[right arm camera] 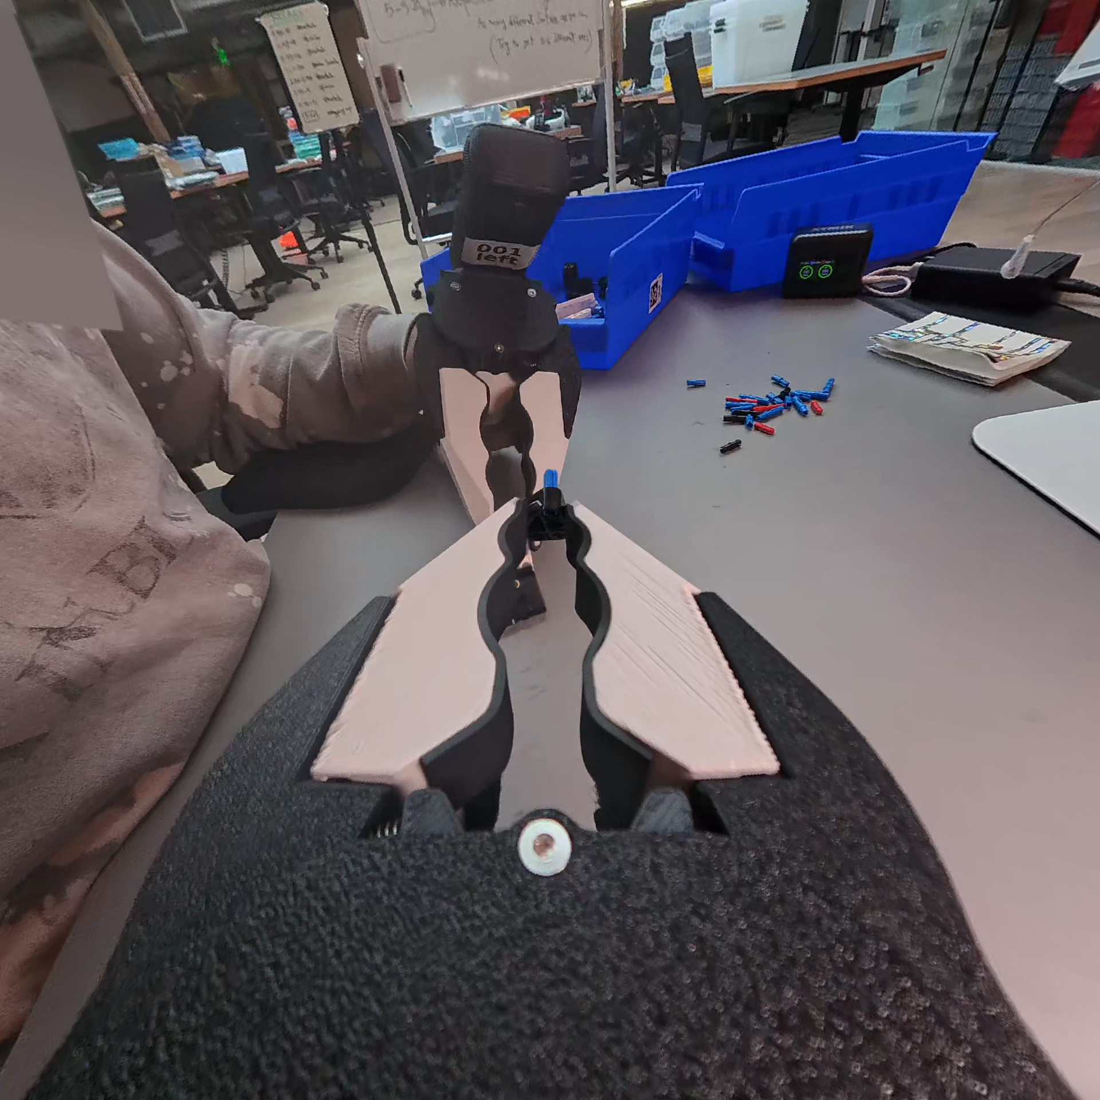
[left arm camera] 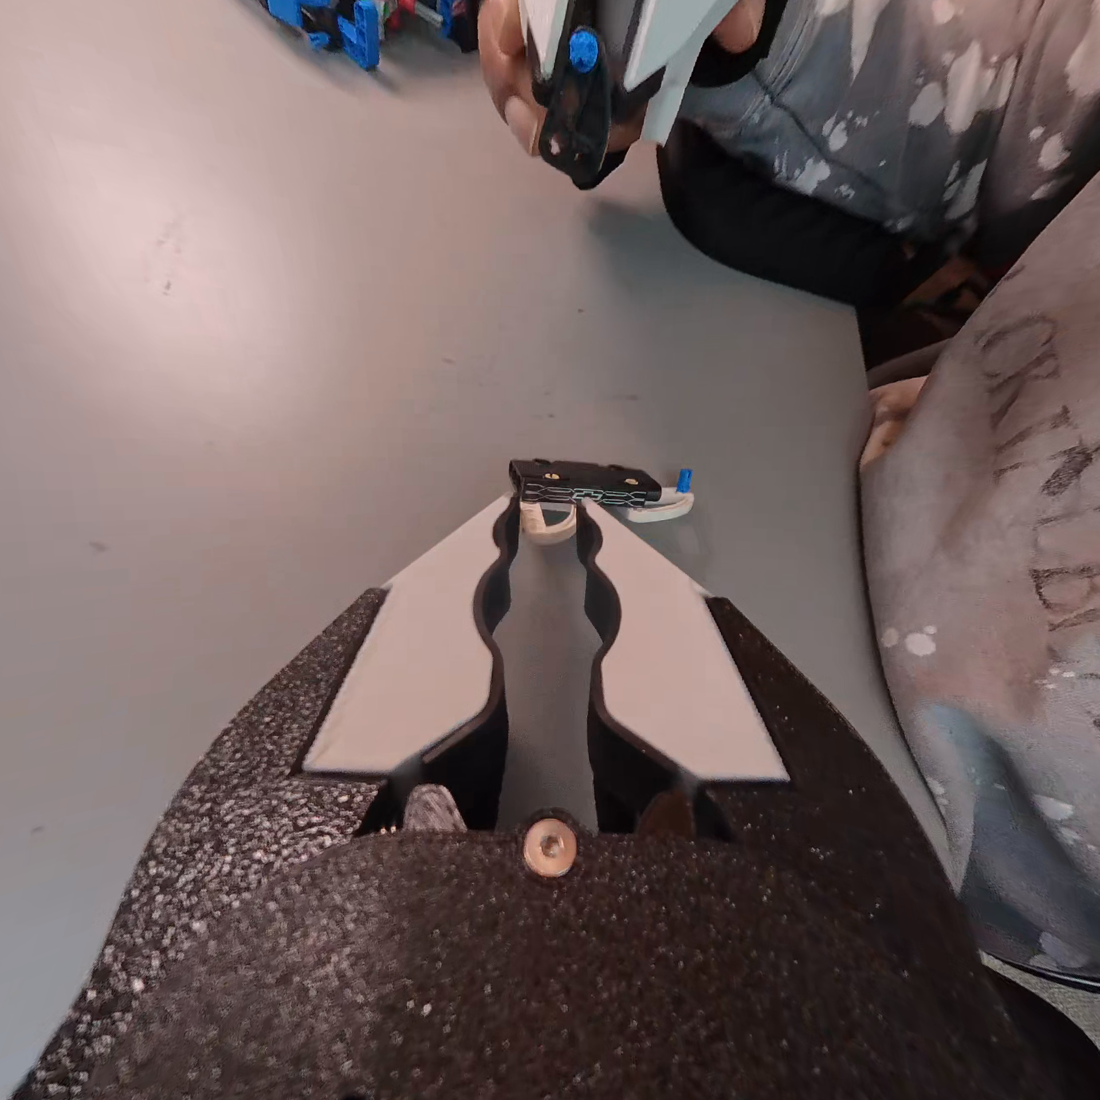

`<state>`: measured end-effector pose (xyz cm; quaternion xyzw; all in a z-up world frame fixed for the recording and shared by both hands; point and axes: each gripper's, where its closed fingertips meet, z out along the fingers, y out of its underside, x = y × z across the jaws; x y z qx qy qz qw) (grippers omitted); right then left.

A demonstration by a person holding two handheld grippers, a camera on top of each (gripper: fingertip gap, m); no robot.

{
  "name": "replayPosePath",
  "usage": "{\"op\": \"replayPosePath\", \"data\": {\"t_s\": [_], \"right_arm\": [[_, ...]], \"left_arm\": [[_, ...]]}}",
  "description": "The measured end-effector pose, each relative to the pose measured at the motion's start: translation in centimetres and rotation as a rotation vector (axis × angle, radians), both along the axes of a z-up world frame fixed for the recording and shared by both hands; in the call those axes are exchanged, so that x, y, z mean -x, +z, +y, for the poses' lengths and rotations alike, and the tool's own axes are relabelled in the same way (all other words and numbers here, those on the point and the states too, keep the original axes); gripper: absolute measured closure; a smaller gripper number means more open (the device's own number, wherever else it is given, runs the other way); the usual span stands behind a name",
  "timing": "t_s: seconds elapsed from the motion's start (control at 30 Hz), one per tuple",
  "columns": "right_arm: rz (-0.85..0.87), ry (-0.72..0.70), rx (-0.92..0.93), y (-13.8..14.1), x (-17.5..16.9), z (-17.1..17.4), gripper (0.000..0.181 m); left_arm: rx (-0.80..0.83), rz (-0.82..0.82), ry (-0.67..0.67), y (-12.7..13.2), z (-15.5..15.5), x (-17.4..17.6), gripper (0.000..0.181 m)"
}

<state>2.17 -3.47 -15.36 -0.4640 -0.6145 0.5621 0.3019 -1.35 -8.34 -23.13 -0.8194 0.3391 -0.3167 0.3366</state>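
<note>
My left gripper (left arm camera: 549, 505) is shut at its tips on a flat black piece (left arm camera: 586, 485) with white curved parts (left arm camera: 550, 533) under it, held low over the grey table (left arm camera: 238, 357). A small blue pin (left arm camera: 686, 478) sticks up at the piece's right end. My right gripper (right arm camera: 546, 518) is shut on a small black connector (right arm camera: 547, 524) with a blue pin (right arm camera: 550, 479) standing up from it. It hangs just above and in front of the left gripper (right arm camera: 509, 470). The flat black piece (right arm camera: 527, 595) shows between my right fingers. The right gripper (left arm camera: 589, 113) appears at the top of the left wrist view.
Two blue bins (right arm camera: 625, 262) (right arm camera: 833, 178) stand at the back. A pile of blue, red and black pins (right arm camera: 774, 405) lies to the right. A black device (right arm camera: 824, 262), a booklet (right arm camera: 964, 348) and a white slab (right arm camera: 1047, 452) lie further right. A person's sleeve (right arm camera: 268, 381) rests at the left table edge. Some 10 cm of space lies between my two pairs of fingers.
</note>
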Motion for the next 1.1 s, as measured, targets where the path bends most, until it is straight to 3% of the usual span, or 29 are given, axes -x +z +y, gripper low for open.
{"op": "replayPosePath", "data": {"t_s": [0.1,0.2,0.3,0.57,0.8,1.0,1.1], "right_arm": [[-0.009,0.01,-0.016,-0.3,0.2,-0.5,0.17],[-0.021,0.013,-0.051,-0.8,0.5,-1.0,0.17],[-0.043,0.009,-0.126,-1.7,1.0,-1.6,0.17],[-0.068,0.048,-0.23,-2.8,1.4,-3.7,0.17],[-0.06,0.057,-0.252,-2.6,1.4,-4.1,0.17],[0.043,0.034,-0.168,-0.2,1.5,-3.9,0.166],[0.094,0.023,-0.141,1.0,1.5,-4.2,0.169]], "left_arm": [[-0.011,-0.002,0.045,0.3,0.6,0.7,0.155],[-0.089,-0.16,0.124,3.4,2.1,0.6,0.155],[-0.143,-0.284,0.119,5.8,2.2,-0.9,0.159],[-0.206,-0.217,0.052,5.7,1.5,-3.1,0.179],[-0.229,-0.208,0.044,6.0,1.2,-3.1,0.179],[-0.274,-0.418,0.076,9.2,1.2,-2.9,0.18],[-0.287,-0.404,0.072,9.3,1.3,-3.2,0.18]]}}
